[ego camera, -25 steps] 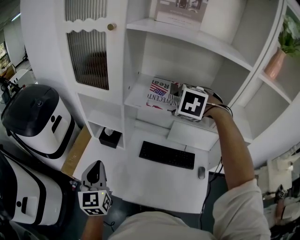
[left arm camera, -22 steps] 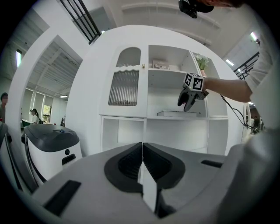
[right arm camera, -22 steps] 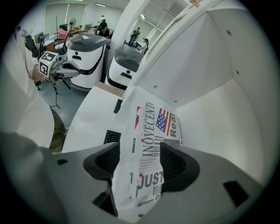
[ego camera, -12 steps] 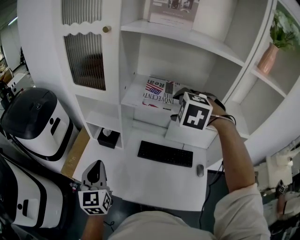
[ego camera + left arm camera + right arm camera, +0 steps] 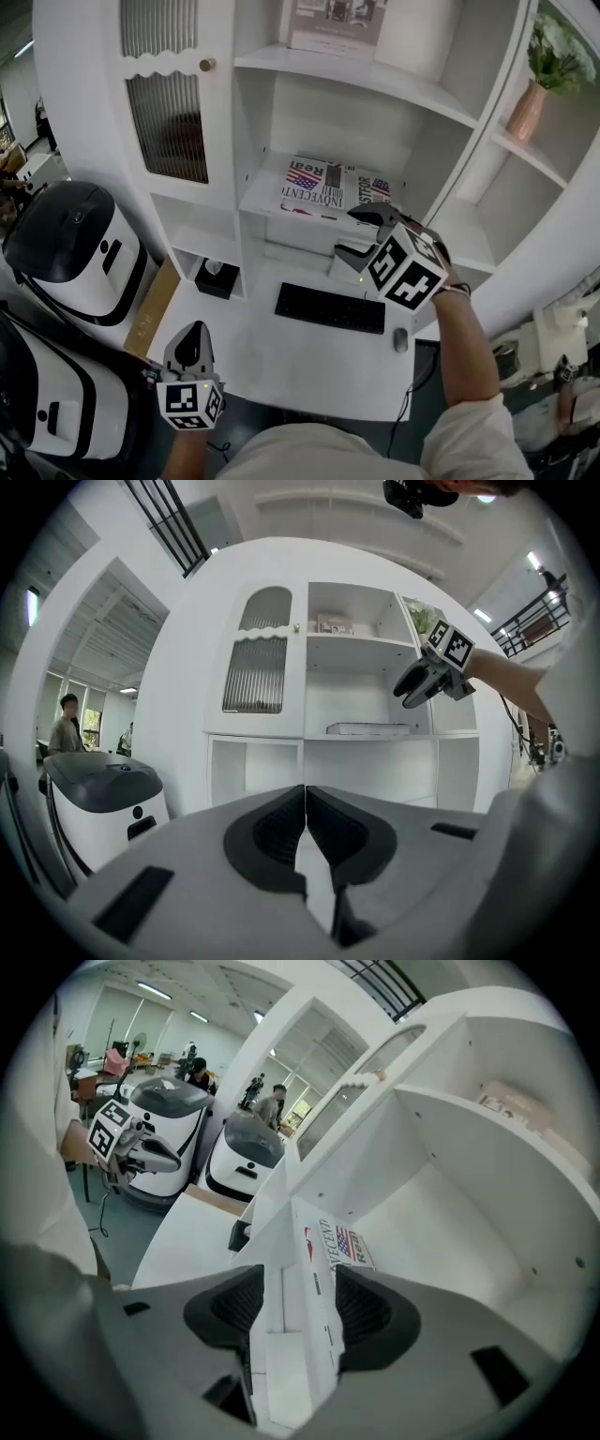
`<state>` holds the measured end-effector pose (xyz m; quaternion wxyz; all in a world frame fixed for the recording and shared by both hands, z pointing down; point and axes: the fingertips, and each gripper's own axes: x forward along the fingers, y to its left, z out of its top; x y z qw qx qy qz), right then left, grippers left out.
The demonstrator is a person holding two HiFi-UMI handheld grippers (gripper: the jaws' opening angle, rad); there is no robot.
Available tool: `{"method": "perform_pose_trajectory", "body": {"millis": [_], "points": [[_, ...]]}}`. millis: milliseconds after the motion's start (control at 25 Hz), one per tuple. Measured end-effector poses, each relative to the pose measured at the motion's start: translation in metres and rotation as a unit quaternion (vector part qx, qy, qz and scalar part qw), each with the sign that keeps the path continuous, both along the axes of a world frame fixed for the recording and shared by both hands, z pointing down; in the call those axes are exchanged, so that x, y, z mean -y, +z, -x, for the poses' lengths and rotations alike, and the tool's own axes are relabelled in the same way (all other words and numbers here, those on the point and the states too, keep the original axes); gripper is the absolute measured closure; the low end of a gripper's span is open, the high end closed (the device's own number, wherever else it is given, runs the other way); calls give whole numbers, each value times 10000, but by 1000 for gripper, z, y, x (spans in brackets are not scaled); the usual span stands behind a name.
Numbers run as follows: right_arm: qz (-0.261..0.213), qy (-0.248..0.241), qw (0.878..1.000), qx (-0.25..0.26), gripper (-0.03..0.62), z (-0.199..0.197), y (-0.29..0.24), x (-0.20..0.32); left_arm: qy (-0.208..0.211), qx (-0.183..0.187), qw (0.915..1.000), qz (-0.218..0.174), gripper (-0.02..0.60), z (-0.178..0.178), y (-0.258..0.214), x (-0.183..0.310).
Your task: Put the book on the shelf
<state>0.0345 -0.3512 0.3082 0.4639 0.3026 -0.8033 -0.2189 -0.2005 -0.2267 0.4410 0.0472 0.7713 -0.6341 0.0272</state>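
One book point(image 5: 328, 187) lies flat on the middle shelf point(image 5: 265, 195), the placing seemingly done, while the right tongs point(image 5: 361, 236), spread and empty though just now narrowing, hover just before it, needing only a clean retreat; the left tongs point(image 5: 192, 335) hang pressed together near the worktop point(image 5: 281, 352).

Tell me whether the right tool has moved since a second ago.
Yes. The right tool has pulled back from the book, down toward the keyboard; its jaws have just been closing, with nothing gripped between them.
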Motion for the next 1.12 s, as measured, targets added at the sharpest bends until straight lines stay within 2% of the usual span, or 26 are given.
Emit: {"method": "perform_pose_trajectory", "body": {"millis": [200, 400, 840, 1120], "points": [[-352, 238, 9957, 820, 375, -8, -3, -13, 9, 33, 10000, 2, 575, -1, -1, -1], [-642, 493, 9819, 1711, 401, -16, -4, -27, 24, 57, 10000, -7, 575, -1, -4, 0], [-1100, 906, 9376, 3172, 470, -40, 6, -57, 92, 126, 9999, 9, 575, -8, -5, -2], [-1292, 1204, 9079, 3801, 516, -56, 15, -72, 122, 149, 9998, 17, 575, -13, -6, -4]]}}
